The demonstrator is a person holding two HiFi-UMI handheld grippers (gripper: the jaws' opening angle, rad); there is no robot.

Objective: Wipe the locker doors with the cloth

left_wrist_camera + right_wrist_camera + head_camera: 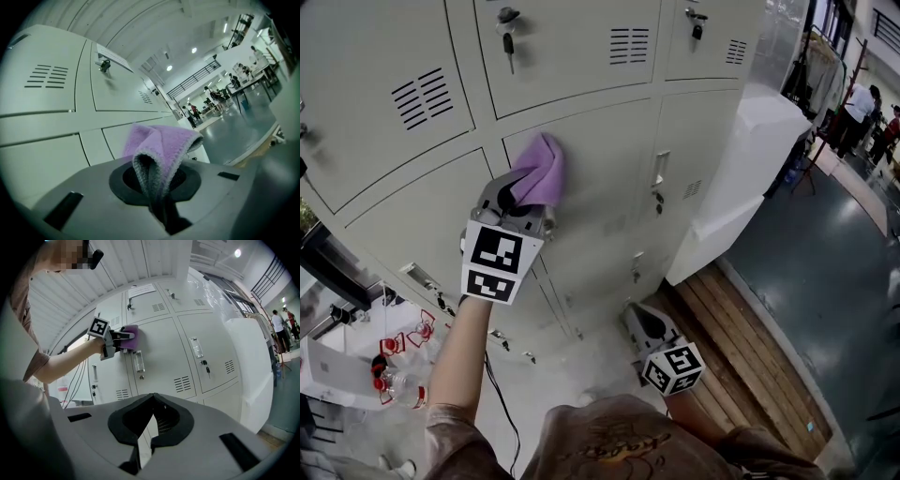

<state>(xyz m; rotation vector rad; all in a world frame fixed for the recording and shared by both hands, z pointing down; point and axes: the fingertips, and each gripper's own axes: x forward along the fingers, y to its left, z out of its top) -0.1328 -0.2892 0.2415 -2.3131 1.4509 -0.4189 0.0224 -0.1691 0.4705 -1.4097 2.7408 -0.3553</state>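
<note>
**Item 1. Left gripper (521, 199).** Its jaws are clamped on a lilac microfibre cloth (539, 169) with grey stitched edging, and the folded wad sticks out past the tips. In the head view it sits at 11 o'clock from frame centre. The cloth lies against the upper left corner of a pale grey metal locker door (605, 159). It appears to touch the door, though no view shows the touching face itself.

**Item 2. Right gripper (645, 323).** It sits at 5 o'clock, low and well apart from the lockers. The jaws are together at the tips with nothing between them.

**Step in hand.** This looks like a wiping stroke at the top of this door. Most of the panel lies unwiped toward 4 o'clock of the cloth.

**Next move.** It calls for steady pressure across and down. The clear handle plate (137, 361) at 6 o'clock of the cloth needs skirting, as do the vent slots (182, 383).

**Writing.**
- No brand is seen.
- The marker cubes (499, 262) carry only black-and-white squares.
- A white paper label (140, 288) sits on an upper locker, its print too small to read.
</note>
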